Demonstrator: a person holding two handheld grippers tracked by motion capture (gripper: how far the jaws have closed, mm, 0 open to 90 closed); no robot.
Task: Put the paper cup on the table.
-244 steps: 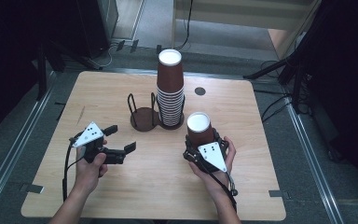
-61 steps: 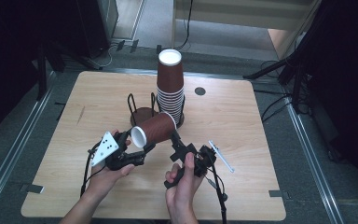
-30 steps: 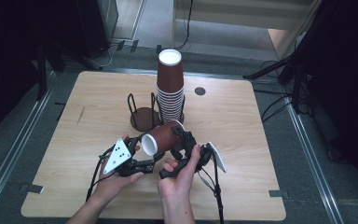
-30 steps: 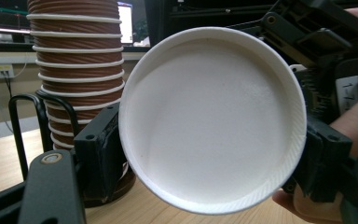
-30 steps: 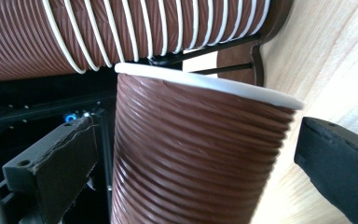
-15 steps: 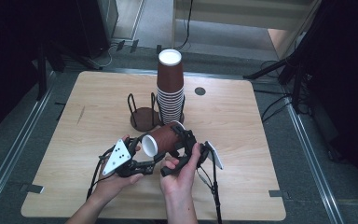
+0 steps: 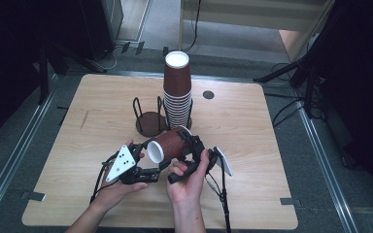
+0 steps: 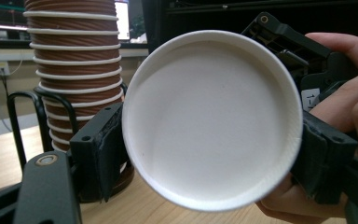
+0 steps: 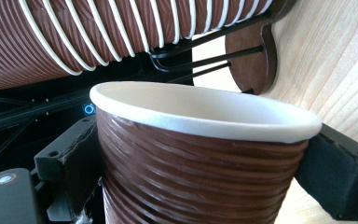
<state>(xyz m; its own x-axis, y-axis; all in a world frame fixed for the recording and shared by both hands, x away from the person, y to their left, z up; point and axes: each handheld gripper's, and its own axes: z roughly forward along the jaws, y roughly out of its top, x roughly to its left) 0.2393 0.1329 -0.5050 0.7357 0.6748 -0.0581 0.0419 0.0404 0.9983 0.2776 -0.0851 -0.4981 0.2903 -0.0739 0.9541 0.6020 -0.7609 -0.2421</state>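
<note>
Brown paper cup (image 7: 170, 144) lies on its side above the wooden table (image 7: 252, 131), its white mouth turned toward the left gripper (image 7: 161, 166) and its ribbed wall clamped across by the two black jaws of the right gripper (image 7: 190, 145). In the right gripper view, the pads press on opposite sides of the cup (image 9: 200, 158) just under the rim. In the left gripper view, the cup's open mouth (image 8: 212, 116) faces the camera. The left gripper's jaws, low and nearly together, have just been opening slightly, with nothing between them. Behind stand the stack of cups (image 7: 177, 92) and a wire cup holder (image 7: 148, 121).
</note>
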